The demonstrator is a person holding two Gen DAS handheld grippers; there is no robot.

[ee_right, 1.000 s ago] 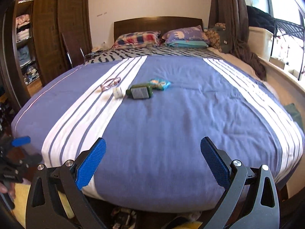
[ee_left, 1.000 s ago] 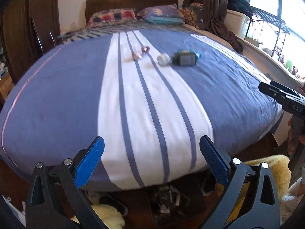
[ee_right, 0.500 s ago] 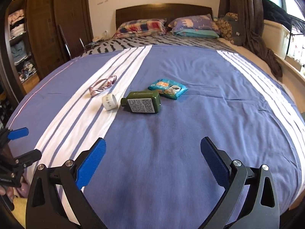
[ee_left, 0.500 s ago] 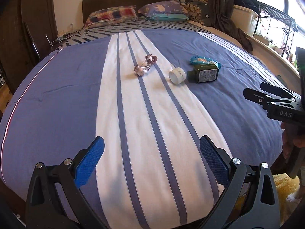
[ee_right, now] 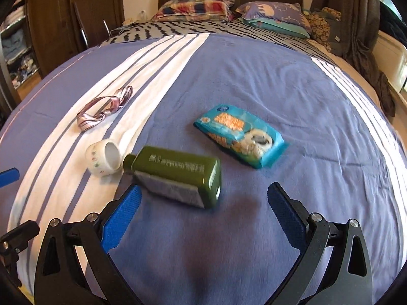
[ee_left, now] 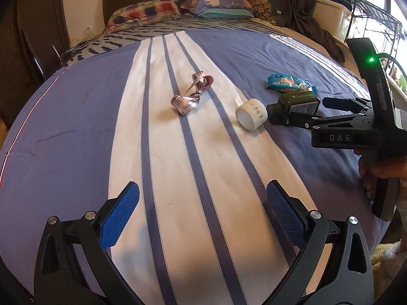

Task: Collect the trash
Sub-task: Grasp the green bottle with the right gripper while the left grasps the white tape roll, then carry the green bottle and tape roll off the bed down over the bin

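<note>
Trash — bottle point(ee_right: 175, 175), wrapper point(ee_right: 241, 139), cup point(ee_right: 104, 160), ribbon point(ee_right: 101, 111) — is lying on the striped bed point(ee_right: 279, 81), pillows point(ee_right: 195, 7) at 12 o'clock; both tools, left point(ee_left: 201, 216) and right point(ee_right: 203, 216), are hovering with jaws apart.

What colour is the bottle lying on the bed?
Dark green bottle, with a grey label; the right wrist view shows it best.

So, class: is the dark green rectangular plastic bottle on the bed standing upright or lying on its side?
Lying on its side. The dark green rectangular plastic bottle rests flat on the blue bedspread, neck pointing sideways at the small white floral cup.

green bottle point(ee_right: 178, 175), blue wrapper point(ee_right: 241, 138), striped bedspread point(ee_right: 292, 89)
</note>
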